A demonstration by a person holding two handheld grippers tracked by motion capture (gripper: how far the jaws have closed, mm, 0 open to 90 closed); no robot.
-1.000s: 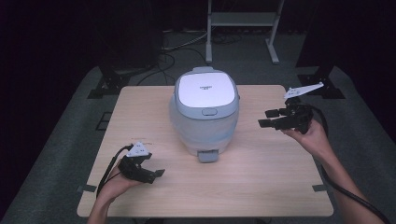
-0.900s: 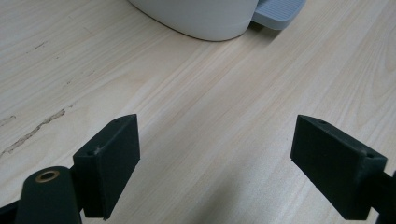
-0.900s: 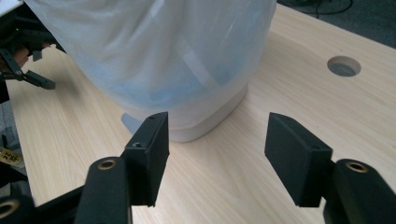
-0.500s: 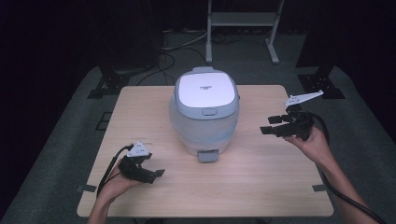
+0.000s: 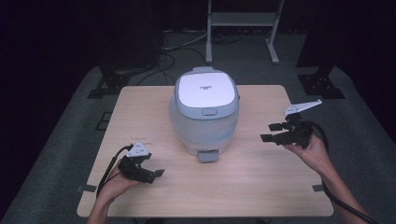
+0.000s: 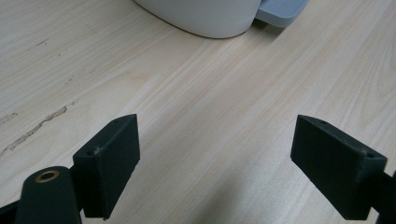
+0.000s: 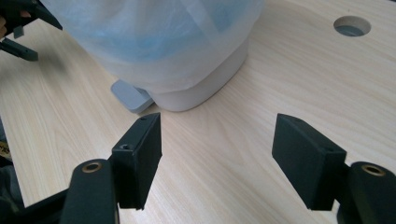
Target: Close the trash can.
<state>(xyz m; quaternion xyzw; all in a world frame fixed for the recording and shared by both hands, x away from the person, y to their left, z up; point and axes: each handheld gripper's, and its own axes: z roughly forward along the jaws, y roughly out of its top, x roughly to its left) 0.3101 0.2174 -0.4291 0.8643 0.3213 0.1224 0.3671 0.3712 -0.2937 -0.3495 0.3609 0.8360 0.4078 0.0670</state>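
A white pedal bin (image 5: 205, 112) with a closed lid stands mid-table, lined with a translucent bag (image 7: 159, 37); its grey pedal (image 5: 208, 156) faces me. My left gripper (image 5: 155, 176) rests open near the front left, pointing toward the bin's base (image 6: 205, 18) and pedal (image 6: 280, 9), with bare wood between its jaws (image 6: 215, 158). My right gripper (image 5: 269, 132) hovers to the right of the bin, apart from it, aimed at its lower side. Its jaws have just been opening and stand open with nothing between them (image 7: 243, 158). The pedal (image 7: 130, 95) lies beyond its left jaw.
The light wooden table (image 5: 261, 186) has a round hole (image 7: 352, 26) near its right side. A metal stand (image 5: 243, 18) rises behind the table. Black stand bases sit on the floor at left (image 5: 112, 79) and right (image 5: 322, 81).
My right gripper has sunk toward the table and drifted slightly toward me, its jaws a bit wider. The left gripper and the bin have stayed put.
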